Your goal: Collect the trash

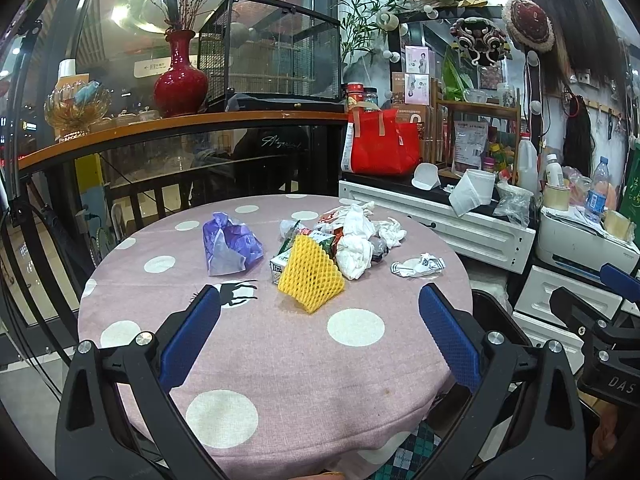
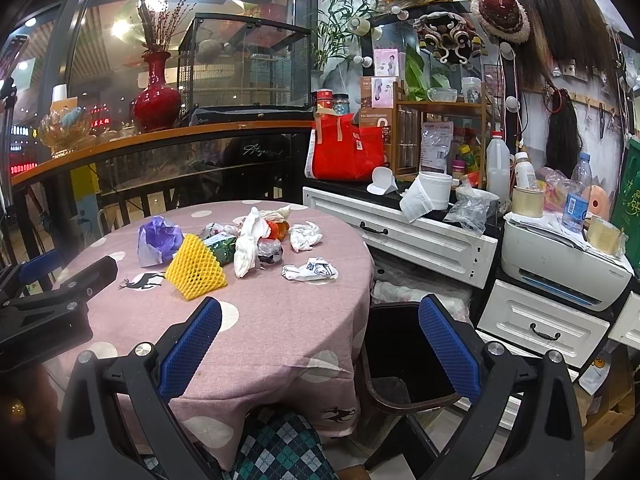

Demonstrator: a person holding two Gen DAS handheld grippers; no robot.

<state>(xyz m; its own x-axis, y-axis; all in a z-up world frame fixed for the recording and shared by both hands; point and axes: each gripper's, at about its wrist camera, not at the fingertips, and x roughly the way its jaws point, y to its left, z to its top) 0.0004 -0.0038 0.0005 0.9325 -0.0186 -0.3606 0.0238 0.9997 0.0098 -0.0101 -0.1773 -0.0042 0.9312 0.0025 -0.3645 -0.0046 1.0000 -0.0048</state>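
Observation:
Trash lies on a round table with a pink dotted cloth: a yellow foam net, a purple plastic bag, a heap of white tissues and wrappers and a crumpled paper. My left gripper is open and empty, hovering above the near side of the table, short of the yellow net. My right gripper is open and empty over the table's right edge. Beside the table stands a dark trash bin. The yellow net and crumpled paper also show in the right wrist view.
A white cabinet with drawers, a tissue roll, bottles and a printer stands to the right. A red bag sits behind. A railing with a wooden ledge and red vase runs behind the table.

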